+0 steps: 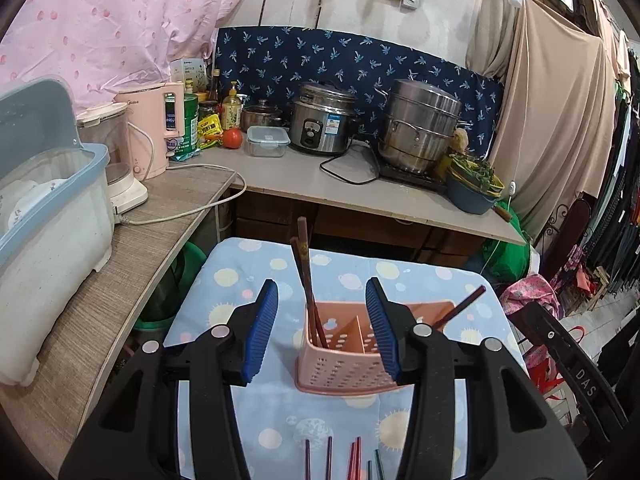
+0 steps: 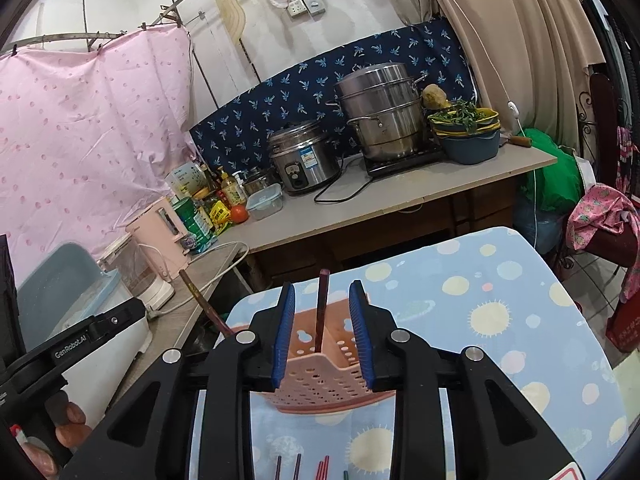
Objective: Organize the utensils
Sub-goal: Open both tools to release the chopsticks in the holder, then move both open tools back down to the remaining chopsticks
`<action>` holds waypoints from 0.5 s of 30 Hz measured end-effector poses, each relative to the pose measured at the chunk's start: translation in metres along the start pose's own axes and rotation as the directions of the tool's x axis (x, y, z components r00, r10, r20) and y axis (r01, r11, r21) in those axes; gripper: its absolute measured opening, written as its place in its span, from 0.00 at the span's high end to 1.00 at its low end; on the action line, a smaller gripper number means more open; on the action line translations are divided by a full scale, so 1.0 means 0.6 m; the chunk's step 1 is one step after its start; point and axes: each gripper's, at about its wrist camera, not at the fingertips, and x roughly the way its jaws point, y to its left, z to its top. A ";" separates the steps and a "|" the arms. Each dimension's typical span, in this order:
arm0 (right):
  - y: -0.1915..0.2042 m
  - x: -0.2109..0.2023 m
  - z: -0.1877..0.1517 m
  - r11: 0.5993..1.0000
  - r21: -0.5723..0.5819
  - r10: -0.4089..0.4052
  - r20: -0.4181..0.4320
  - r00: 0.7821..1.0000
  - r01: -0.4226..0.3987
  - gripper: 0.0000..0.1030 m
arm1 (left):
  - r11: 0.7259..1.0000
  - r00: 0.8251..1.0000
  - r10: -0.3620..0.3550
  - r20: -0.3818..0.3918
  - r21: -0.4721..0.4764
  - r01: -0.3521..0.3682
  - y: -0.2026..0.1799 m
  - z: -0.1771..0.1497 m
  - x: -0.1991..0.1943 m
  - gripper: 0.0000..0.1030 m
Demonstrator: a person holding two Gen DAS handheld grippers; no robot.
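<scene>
Utensil holder: a pink perforated plastic caddy (image 1: 352, 354) with inner dividers stands upright about mid-way across the table (image 1: 420, 276), which is covered in a pale blue cloth printed with suns and planets.
Chopsticks in holder: two dark reddish chopsticks (image 1: 306, 280) stand in the caddy's left compartment, leaning towards the far edge; a single chopstick (image 1: 460, 308) leans out over its right end.
Loose chopsticks: several more (image 1: 352, 458), purple, red and green, lie side by side at the table's near edge, only their tips in sight.
Left gripper: the left gripper (image 1: 322, 328) hovers just in front of the caddy, its blue-padded jaws parted and empty, nothing pressed between them.
Right gripper: the right gripper (image 2: 322, 332) sits close over the caddy, jaws spread apart on either side of an upright chopstick without touching it; released, grasping nothing.
Hand: at the left edge of the right wrist view, fingers (image 2: 68, 428) wrap the handle of the other gripper.
Side counter: to the table's left, a wood-grain counter (image 1: 120, 280) carries a blue-rimmed dish bin (image 1: 52, 216) and a pink kettle (image 1: 154, 128).
Back counter: beyond the table's far edge, a grey worktop (image 1: 312, 176) holds a rice cooker (image 1: 322, 118), a stacked steel steamer (image 1: 420, 128), a tomato (image 1: 232, 138) and a blue basin of greens (image 1: 472, 188).
</scene>
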 end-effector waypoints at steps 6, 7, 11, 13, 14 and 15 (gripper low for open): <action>0.008 -0.031 -0.047 0.999 -0.040 0.006 -0.044 0.999 -0.008 0.73 | 0.999 1.000 0.018 -0.022 0.030 -0.018 0.000 -0.040 -0.020 0.58; 0.010 -0.035 -0.056 0.999 -0.046 0.005 -0.052 0.999 -0.008 0.73 | 0.999 0.999 0.024 -0.029 0.034 -0.023 0.000 -0.048 -0.022 0.58; 0.011 -0.049 -0.090 0.998 -0.065 0.009 -0.090 0.996 -0.015 0.73 | 0.998 0.998 0.035 -0.054 0.045 -0.032 0.005 -0.084 -0.029 0.58; 0.012 -0.057 -0.108 0.997 -0.075 0.013 -0.109 0.994 -0.021 0.73 | 0.998 0.997 0.040 -0.063 0.048 -0.037 0.008 -0.100 -0.034 0.58; 0.012 -0.060 -0.117 0.997 -0.080 0.013 -0.118 0.993 -0.022 0.73 | 0.998 0.997 0.044 -0.068 0.050 -0.040 0.010 -0.107 -0.036 0.58; 0.013 -0.063 -0.126 0.996 -0.087 0.012 -0.128 0.992 -0.023 0.73 | 0.998 0.996 0.047 -0.074 0.053 -0.043 0.011 -0.115 -0.037 0.58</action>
